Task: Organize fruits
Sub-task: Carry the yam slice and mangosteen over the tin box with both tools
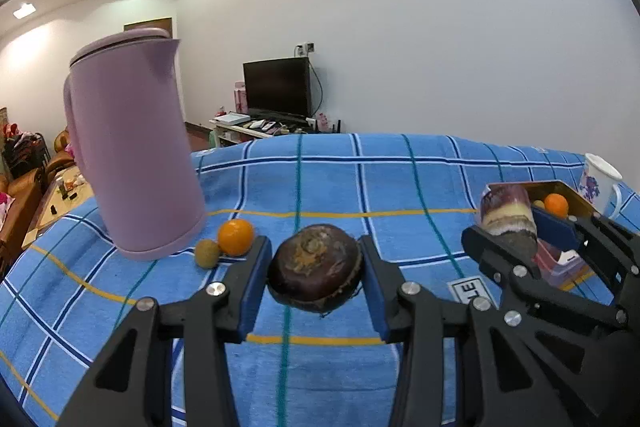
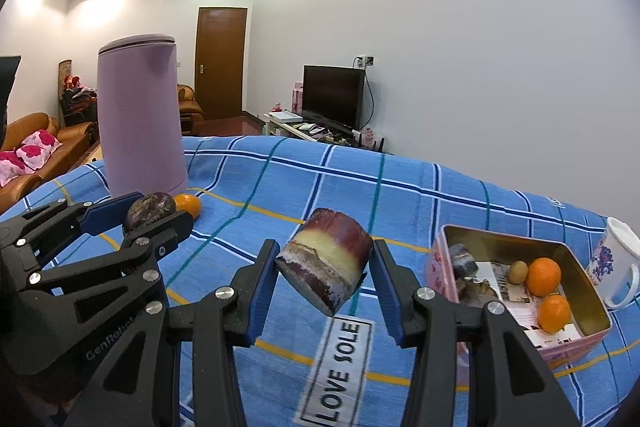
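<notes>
left wrist view, left gripper [image 1: 315, 267] clamps water chestnut [image 1: 315, 267], right gripper [image 2: 325, 263] sugarcane [image 2: 325, 263]

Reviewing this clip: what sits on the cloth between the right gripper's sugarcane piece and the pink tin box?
Nothing: in the right wrist view, only bare blue checked cloth separates the purple sugarcane piece from the pink tin box.

The left hand-held gripper [image 1: 316, 269] is held level, its two blue-padded fingers [image 1: 252, 283] closed against a dark round fruit [image 1: 316, 267]. The right hand-held gripper [image 2: 326, 275] sits just beside it to the right, raised, its jaws clamped on a purple cut stalk piece [image 2: 326, 263] that tilts between them.
</notes>
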### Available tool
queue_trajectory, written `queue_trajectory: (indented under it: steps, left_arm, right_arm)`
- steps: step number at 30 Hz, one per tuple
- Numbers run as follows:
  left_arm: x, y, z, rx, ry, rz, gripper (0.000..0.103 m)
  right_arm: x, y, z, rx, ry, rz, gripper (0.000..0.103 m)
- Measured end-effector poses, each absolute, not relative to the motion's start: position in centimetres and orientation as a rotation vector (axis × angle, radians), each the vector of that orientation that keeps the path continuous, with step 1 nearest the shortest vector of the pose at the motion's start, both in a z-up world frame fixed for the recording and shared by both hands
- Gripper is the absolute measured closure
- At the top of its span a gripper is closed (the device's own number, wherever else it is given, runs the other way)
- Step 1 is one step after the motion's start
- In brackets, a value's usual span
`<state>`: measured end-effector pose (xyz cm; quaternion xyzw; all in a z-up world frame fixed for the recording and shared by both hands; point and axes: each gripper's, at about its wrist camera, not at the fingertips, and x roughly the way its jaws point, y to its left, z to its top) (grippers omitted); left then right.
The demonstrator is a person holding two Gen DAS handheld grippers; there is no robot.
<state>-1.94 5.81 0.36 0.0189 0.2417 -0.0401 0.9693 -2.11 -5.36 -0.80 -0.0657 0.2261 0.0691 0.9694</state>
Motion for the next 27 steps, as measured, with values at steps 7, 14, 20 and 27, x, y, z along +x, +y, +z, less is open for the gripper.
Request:
queue_trajectory:
  steps: [7, 14, 20, 27]
  left_arm:
    - [-2.0, 3.9, 0.3, 0.059, 0.489, -0.091, 0.057]
    - [-2.2, 2.3, 0.3, 0.07, 0.489, -0.102, 0.057]
    - [-2.4, 0.7, 0.3, 0.08, 0.488, -0.119, 0.057]
    - [-2.3, -1.4, 0.3, 0.083, 0.492, -0.145, 0.057]
  right_arm:
    - [-2.4, -7.1, -0.6, -0.132, 0.456, 0.113, 0.054]
    - [-3.0, -8.7, -0.4, -0.143, 0.448, 0.089, 0.054]
    - [-3.2, -10.5, -0.4, -0.135, 0.448, 0.059, 0.054]
    - [-3.5, -12.8, -0.2, -0.141, 0.442, 0.023, 0.054]
